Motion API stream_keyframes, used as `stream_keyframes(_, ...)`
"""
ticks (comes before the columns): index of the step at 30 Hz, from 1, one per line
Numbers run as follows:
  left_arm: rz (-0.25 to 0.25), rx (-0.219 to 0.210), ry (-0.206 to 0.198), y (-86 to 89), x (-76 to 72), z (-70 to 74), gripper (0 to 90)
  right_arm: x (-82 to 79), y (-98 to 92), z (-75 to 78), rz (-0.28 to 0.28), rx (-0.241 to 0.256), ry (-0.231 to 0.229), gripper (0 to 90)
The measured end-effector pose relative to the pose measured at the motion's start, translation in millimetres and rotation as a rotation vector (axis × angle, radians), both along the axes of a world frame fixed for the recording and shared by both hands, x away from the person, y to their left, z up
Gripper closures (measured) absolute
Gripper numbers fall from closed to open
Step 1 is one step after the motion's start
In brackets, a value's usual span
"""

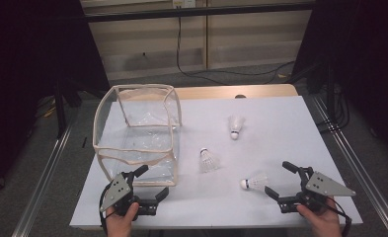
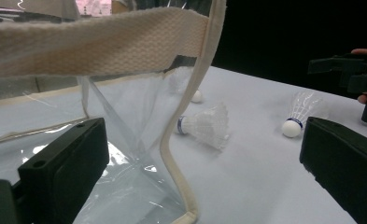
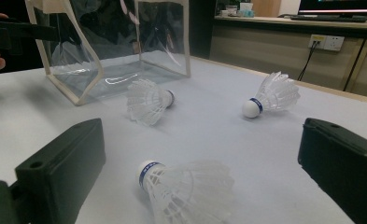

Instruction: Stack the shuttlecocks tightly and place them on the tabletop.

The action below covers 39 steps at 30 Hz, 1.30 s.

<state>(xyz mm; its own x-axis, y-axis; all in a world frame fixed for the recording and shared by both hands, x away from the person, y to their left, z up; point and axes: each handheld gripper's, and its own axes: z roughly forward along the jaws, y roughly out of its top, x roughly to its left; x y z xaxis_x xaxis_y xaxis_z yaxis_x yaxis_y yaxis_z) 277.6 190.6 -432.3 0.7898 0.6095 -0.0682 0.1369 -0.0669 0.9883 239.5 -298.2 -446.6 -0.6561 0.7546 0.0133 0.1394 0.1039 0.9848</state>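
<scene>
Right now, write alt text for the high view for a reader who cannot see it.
Three white shuttlecocks lie on a white table beside a clear bag with cream trim, standing open at the left. The nearest shuttlecock sits just ahead of the open right claw. The open left claw is at the bag's near corner.

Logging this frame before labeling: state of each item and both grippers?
Clear bag: upright, top open, nothing inside.
Near shuttlecock: on its side, between right gripper's jaws, untouched.
Middle shuttlecock: lying on table.
Far shuttlecock: lying on table.
Left gripper: open, at bag's near corner.
Right gripper: open.
</scene>
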Motion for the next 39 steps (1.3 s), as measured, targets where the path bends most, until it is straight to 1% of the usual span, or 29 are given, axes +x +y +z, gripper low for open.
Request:
stream_keyframes(5, -0.012, 0.002, 0.004, -5.9, -0.8, 0.0, 1.4, -0.1, 0.2, 0.2, 0.001, 0.001, 0.001, 0.3)
stream_keyframes(7, -0.019, 0.009, 0.003, -7.6, -1.0, 0.1, 1.4, -0.3, 0.8, 0.3, 0.001, 0.003, 0.002, 0.3)
stream_keyframes(9, -0.025, 0.001, 0.004, -10.1, -1.5, 0.3, 1.4, 0.0, 1.0, 0.4, 0.003, 0.002, 0.000, 0.3)
stream_keyframes(10, -0.028, 0.006, 0.001, -10.7, -1.6, 0.5, 1.4, 0.1, 1.1, 0.3, 0.002, 0.003, 0.000, 0.3)
stream_keyframes(12, -0.028, 0.001, 0.004, -12.1, -1.9, 0.6, 1.4, 0.2, 1.2, 0.2, 0.004, 0.005, 0.001, 0.3)
stream_keyframes(14, -0.036, 0.001, 0.003, -14.0, -1.8, 0.7, 1.4, 0.7, 1.1, 0.1, 0.006, 0.000, -0.004, 0.3)
stream_keyframes(25, -0.073, 0.005, 0.008, -28.6, -0.7, 1.5, 1.4, 0.4, 1.0, -0.1, 0.007, -0.005, 0.000, 0.5)
stream_keyframes(30, -0.085, 0.009, 0.010, -33.9, -0.4, 1.8, 1.4, 0.0, 0.9, 0.2, 0.008, 0.001, 0.003, 0.4)
stream_keyframes(35, -0.097, 0.006, 0.008, -39.5, 0.2, 2.3, 1.3, 0.1, 1.0, 0.2, 0.007, -0.002, 0.000, 0.5)
stream_keyframes(39, -0.103, -0.005, 0.014, -44.5, 0.0, 2.8, 1.3, 0.3, 1.1, 0.2, 0.009, -0.003, -0.002, 0.5)
